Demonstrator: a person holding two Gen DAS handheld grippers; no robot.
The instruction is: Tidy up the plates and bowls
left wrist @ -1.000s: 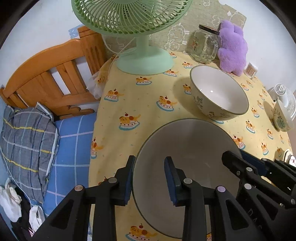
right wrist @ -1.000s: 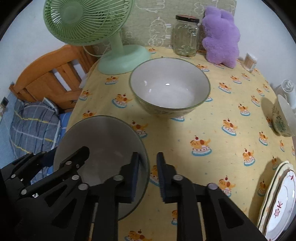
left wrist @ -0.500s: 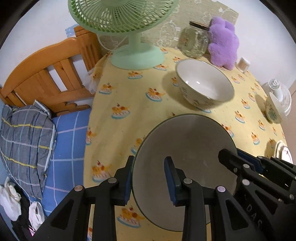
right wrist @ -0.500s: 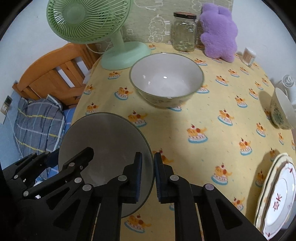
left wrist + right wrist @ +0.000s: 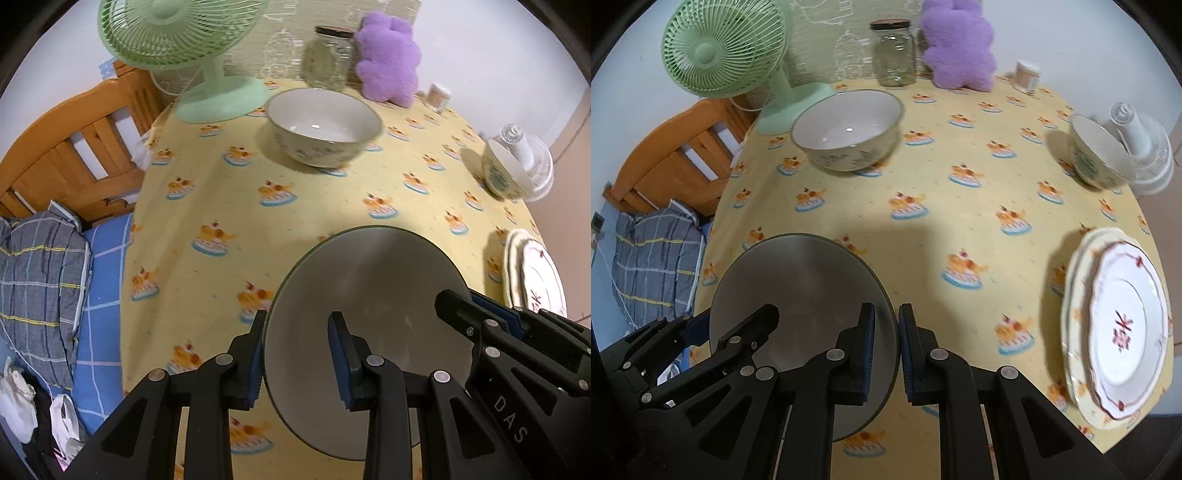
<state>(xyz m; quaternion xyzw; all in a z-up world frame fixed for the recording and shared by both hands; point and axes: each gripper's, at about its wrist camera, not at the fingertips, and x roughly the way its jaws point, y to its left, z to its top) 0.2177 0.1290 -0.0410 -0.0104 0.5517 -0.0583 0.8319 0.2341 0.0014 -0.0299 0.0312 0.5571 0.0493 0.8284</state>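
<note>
While the yellow tablecloth point(image 5: 960, 206) sits below, a big grey bowl point(image 5: 365, 295) is held up over its near edge by both tools. Its left rim is clamped by the left gripper point(image 5: 297, 354), and the right rim is pinched by the right gripper point(image 5: 886, 347). Another large bowl point(image 5: 849, 129) is parked further back by the green fan point(image 5: 724, 51), a smaller bowl point(image 5: 1093, 151) is seen off right, and stacked plates point(image 5: 1119, 321) are near the right edge.
</note>
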